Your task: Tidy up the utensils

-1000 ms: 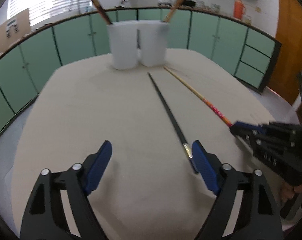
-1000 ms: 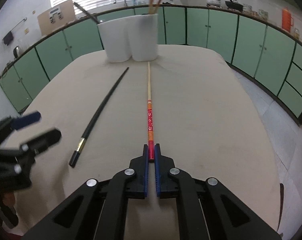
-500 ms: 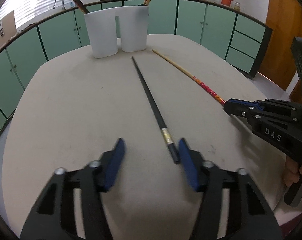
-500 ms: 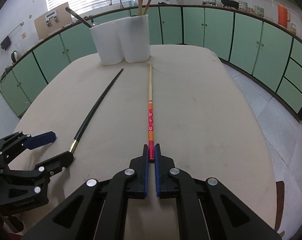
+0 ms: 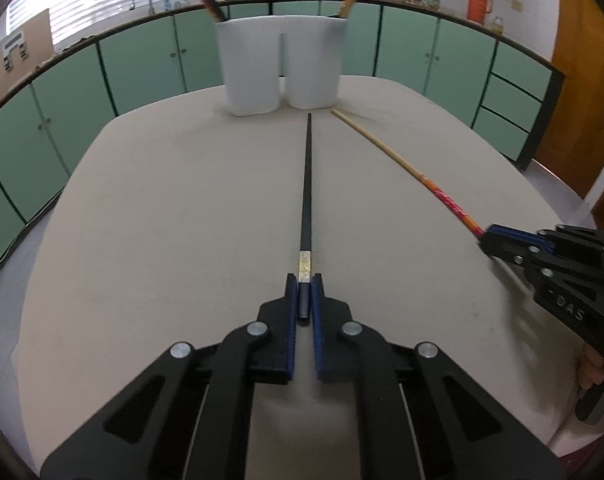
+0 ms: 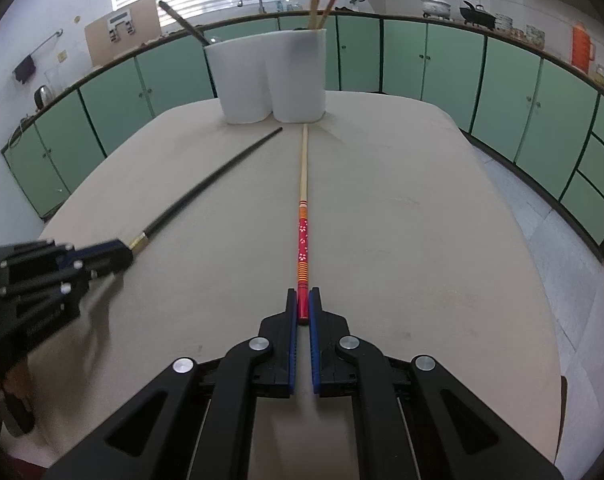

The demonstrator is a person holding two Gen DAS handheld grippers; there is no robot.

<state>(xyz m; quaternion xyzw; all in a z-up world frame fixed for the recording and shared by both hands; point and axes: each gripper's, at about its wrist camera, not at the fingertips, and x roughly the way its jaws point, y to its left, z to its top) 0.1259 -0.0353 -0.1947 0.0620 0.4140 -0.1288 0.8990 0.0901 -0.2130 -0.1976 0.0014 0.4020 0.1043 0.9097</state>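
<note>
A long black chopstick [image 5: 307,188] with a gold band lies on the beige table, pointing at the white double utensil holder [image 5: 280,68]. My left gripper [image 5: 303,286] is shut on its near end. A red-and-wood chopstick [image 6: 303,208] lies beside it, also pointing at the holder [image 6: 268,76]. My right gripper [image 6: 302,298] is shut on its red end. Each gripper shows in the other view: the right gripper [image 5: 490,236] and the left gripper [image 6: 118,254]. The holder has a dark utensil in its left cup and red-and-wood sticks in its right cup.
The beige table [image 5: 182,208] has rounded edges, with floor beyond at right [image 6: 574,248]. Green cabinets [image 6: 442,68] ring the room, with pots and an orange flask [image 6: 581,46] on the counter.
My left gripper moved onto the black chopstick's near end and shut on it. My right gripper stayed shut on the red chopstick.
</note>
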